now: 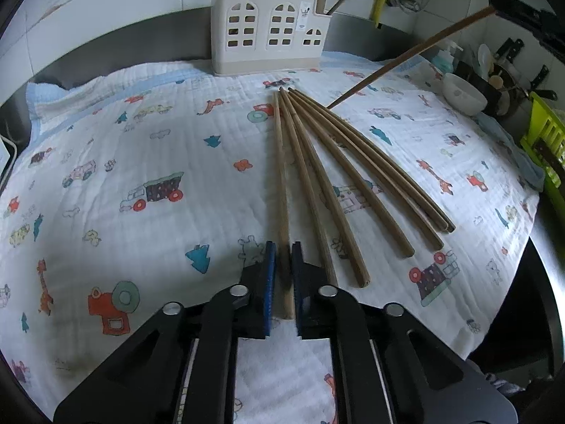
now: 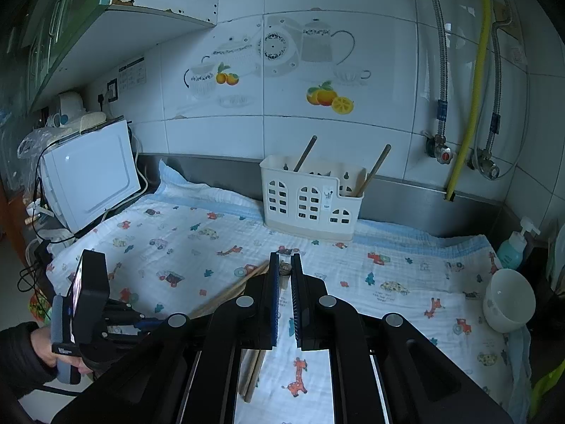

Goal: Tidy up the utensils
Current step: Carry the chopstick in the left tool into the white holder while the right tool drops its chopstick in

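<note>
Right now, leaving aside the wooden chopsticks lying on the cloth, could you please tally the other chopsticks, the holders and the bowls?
Cream plastic house-shaped holder: 1
Brown wooden chopsticks standing in it: 2
Brown wooden chopstick clamped in the right gripper, raised off the cloth: 1
White round bowl: 1
Total: 5

No words or numbers can be read; the small sticker on the cream plastic utensil holder [image 2: 312, 199] is too tiny.
</note>
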